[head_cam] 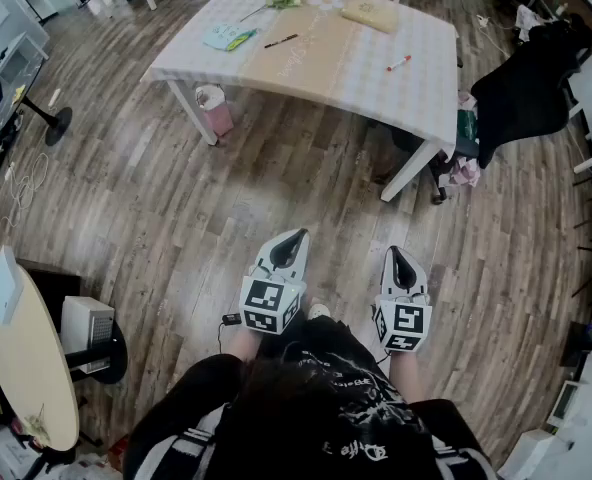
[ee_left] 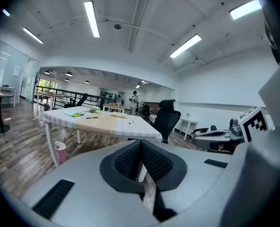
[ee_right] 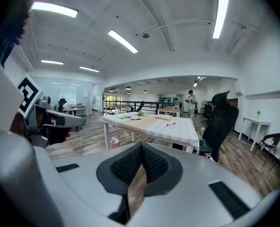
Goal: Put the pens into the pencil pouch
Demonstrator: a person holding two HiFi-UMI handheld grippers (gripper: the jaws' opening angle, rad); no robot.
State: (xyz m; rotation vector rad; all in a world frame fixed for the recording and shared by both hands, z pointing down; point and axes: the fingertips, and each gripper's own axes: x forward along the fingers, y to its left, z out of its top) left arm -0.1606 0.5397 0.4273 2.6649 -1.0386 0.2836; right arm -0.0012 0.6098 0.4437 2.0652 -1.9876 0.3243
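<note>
Head view, task unstarted: I log a black pen [head_cam: 281, 41] and a red pen [head_cam: 398, 64] loose on the table [head_cam: 416, 98], what I take for the pencil pouch [head_cam: 369, 14] at its far edge, and my left gripper [head_cam: 296, 238] and right gripper [head_cam: 395, 255], both pressed together and empty, well short of that table.

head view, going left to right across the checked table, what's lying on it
teal packet -> black pen -> tan pencil pouch -> red pen
</note>
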